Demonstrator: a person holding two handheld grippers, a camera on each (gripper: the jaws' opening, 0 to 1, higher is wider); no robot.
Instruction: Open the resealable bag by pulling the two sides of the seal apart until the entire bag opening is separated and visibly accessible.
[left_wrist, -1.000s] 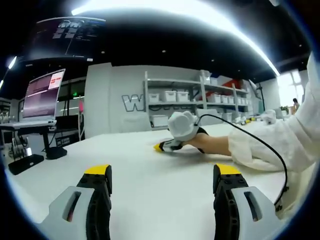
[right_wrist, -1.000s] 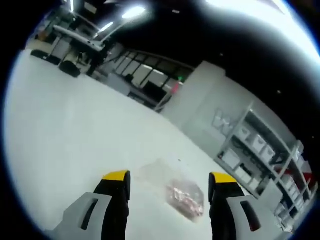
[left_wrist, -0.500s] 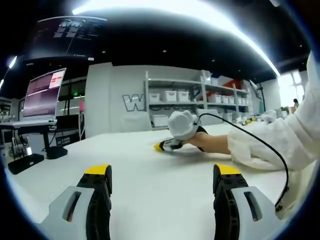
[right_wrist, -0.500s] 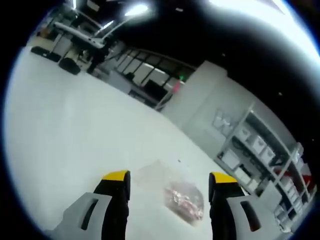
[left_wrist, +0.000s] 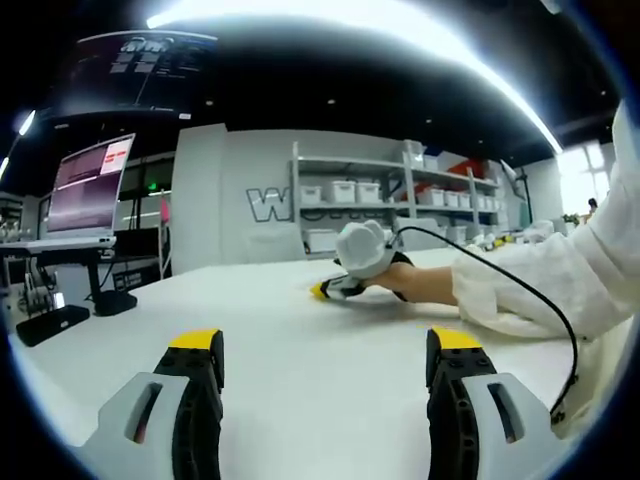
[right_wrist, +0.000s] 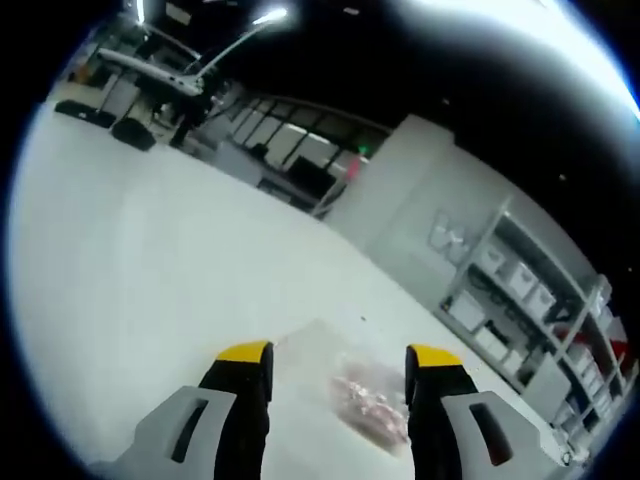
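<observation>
A clear resealable bag (right_wrist: 350, 385) with pinkish-red contents lies flat on the white table (right_wrist: 150, 280) in the right gripper view. My right gripper (right_wrist: 338, 356) hangs open just above it, its yellow-tipped jaws on either side of the bag and apart from it. In the left gripper view my left gripper (left_wrist: 325, 342) stands open low over the bare table (left_wrist: 250, 300) with nothing between its jaws. Farther off across the table, the right gripper (left_wrist: 345, 285) appears in a person's hand, its yellow tips pointing left; a white sleeve (left_wrist: 545, 285) and a black cable trail from it.
A laptop on a stand (left_wrist: 85, 195) and dark gear sit at the table's far left. White shelves with bins (left_wrist: 390, 195) line the back wall. Desks and equipment (right_wrist: 150, 95) stand beyond the table's far end.
The right gripper's jaws have narrowed a little and the right view has shifted slightly over the bag. The left gripper has stayed still.
</observation>
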